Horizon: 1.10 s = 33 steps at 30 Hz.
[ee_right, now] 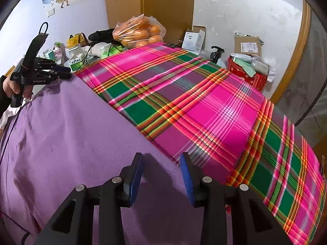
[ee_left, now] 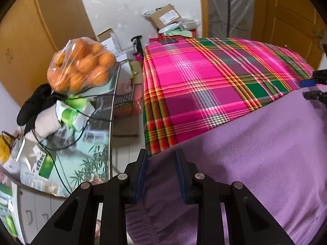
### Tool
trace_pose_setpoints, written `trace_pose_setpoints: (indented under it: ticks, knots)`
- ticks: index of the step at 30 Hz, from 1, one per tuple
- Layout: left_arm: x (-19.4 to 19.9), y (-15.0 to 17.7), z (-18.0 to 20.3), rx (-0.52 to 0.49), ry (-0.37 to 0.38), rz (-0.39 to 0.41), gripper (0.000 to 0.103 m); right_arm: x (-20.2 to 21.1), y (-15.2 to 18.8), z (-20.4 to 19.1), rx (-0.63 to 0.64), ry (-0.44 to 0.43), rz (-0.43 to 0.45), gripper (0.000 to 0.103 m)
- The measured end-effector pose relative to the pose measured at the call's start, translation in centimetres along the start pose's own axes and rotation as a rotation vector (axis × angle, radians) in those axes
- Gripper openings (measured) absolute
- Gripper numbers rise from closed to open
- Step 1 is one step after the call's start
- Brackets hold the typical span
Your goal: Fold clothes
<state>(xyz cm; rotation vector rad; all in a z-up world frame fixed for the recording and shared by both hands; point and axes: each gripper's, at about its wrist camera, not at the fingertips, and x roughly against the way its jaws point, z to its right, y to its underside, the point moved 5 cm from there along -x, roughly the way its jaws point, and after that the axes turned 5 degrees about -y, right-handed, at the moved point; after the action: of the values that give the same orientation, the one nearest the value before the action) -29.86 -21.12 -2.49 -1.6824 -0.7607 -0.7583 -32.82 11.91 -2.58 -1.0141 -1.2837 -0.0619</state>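
At the far left, on a glass-topped side table (ee_left: 106, 110), a clear plastic bag of oranges (ee_left: 80, 65) sat above a heap of black cloth, cables and green-and-white cartons (ee_left: 75, 112). In the right wrist view a person's hand (ee_right: 11, 86) held the black left gripper (ee_right: 67, 74) at the far left corner of the soft lilac fleece garment (ee_left: 255, 153). From its own camera, the left gripper (ee_left: 161, 159) stood with its blue-padded fingers (ee_left: 143, 173) spread apart over the garment's left edge, the fabric passing between them without being pinched.

The garment lay spread across the near part of a bright pink, green and orange plaid cloth (ee_left: 204, 77) that covered the work surface, its far edge running diagonally over the checks. Behind the plaid cloth stood a brown cardboard parcel (ee_left: 165, 16) on a red box (ee_right: 251, 75).

To the right, the right gripper (ee_right: 161, 163) hovered with its fingers (ee_right: 187, 175) likewise parted over the garment's far edge, gripping nothing. In the left wrist view its tip (ee_left: 314, 81) showed at the garment's right corner.
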Motion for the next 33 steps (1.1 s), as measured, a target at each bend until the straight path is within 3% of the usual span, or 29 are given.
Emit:
trace_pose_setpoints:
  ticks: [10,16,18,19,21,25,33]
  knots:
    - [-0.3,-0.1,-0.2,-0.003,0.045,0.024,0.029,-0.4,0.2,0.0,0.026,-0.055,-0.017,0.038]
    - [-0.4,0.1,-0.5,0.016,0.071,0.043,0.028,-0.4,0.2,-0.3,0.015,-0.078,-0.016,0.027]
    - [-0.3,0.1,0.0,-0.005,0.075,0.048,0.014,-0.3,0.2,-0.4,0.018,-0.074,-0.012,0.017]
    - [-0.3,0.1,0.4,-0.023,0.068,0.052,0.011,-0.3,0.2,-0.5,0.022,-0.069,-0.009,0.009]
    - [-0.2,0.2,1.0,-0.058,0.036,0.057,0.005,-0.2,0.1,-0.6,0.029,-0.056,-0.007,0.006]
    - [0.0,0.2,1.0,-0.047,0.011,0.058,0.001,0.4,-0.2,-0.9,0.034,-0.028,0.005,0.004]
    - [3.5,0.0,0.6,-0.022,-0.028,0.134,0.001,3.5,-1.2,-2.3,0.053,0.019,0.068,0.004]
